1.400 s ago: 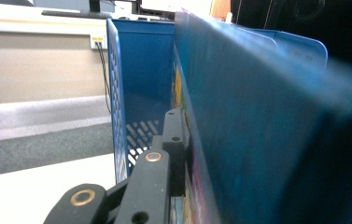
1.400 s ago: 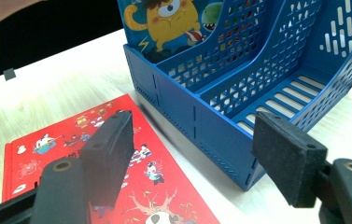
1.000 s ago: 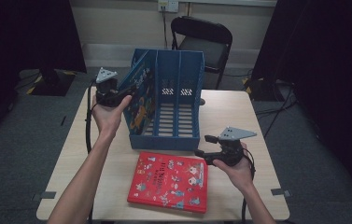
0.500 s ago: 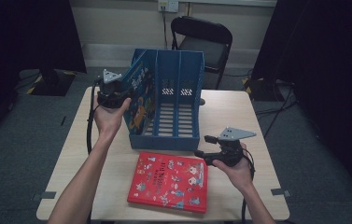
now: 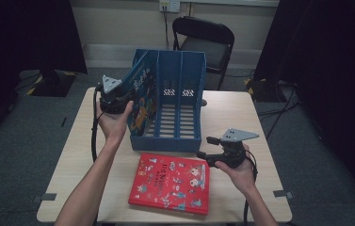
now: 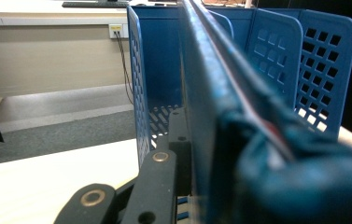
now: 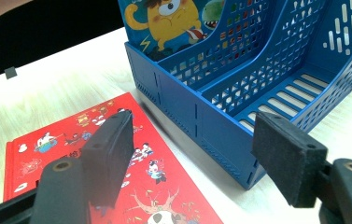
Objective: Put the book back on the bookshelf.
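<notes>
On the pale wooden bench stands a blue plastic file rack with perforated dividers, set near the middle toward the far edge, its open slots facing the near edge. The left tool is held up at the rack's left side, its jaws closed on the edge of a blue hardcover picture book with a yellow cartoon monster on its cover; that book leans tilted in the rack's leftmost compartment, its top edge rising above the rack wall. In the left gripper view the book's edge runs straight away from the camera, with one black jaw pressed against its left face and the other jaw blurred on the right. The right tool hovers low near the near right part of the bench, its jaws spread wide apart and holding nothing. It points toward the left edge, just beside the top right corner of a red hardcover picture book with small illustrated figures, which lies flat between the rack and the near edge. In the right gripper view the red book lies below the left jaw and the rack's near corner sits between the two jaws, farther off. A black folding chair stands beyond the far edge.
</notes>
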Demonstrator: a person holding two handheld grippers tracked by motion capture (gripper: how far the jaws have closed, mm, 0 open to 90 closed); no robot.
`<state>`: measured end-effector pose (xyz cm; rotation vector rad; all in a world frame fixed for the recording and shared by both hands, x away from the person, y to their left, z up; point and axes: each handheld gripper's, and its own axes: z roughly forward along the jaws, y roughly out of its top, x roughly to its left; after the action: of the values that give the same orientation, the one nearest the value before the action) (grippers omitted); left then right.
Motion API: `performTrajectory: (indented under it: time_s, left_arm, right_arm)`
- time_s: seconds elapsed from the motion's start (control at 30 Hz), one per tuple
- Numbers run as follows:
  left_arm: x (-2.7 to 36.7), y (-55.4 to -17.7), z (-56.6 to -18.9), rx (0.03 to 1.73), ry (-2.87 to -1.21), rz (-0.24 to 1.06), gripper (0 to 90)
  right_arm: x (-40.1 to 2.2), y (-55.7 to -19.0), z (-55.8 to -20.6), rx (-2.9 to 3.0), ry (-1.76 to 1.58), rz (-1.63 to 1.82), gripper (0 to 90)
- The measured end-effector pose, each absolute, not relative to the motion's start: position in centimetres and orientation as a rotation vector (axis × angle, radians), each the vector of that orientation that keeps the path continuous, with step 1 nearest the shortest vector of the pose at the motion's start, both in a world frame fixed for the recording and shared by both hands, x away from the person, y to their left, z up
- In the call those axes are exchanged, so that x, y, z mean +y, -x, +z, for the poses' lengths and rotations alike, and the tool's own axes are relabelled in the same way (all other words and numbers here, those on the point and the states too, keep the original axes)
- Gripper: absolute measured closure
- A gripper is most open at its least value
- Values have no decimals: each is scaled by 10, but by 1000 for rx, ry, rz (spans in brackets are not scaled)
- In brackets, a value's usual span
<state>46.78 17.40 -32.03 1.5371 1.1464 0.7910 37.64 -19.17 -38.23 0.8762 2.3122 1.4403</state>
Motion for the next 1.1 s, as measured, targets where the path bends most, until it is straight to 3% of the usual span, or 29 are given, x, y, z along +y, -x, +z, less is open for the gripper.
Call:
performTrajectory:
  time_s: [1.1]
  left_arm:
    - [170,-461,-335,1205,-1369,963,824]
  right_arm:
    - [-192,-377,-384,2320,-879,1432,292]
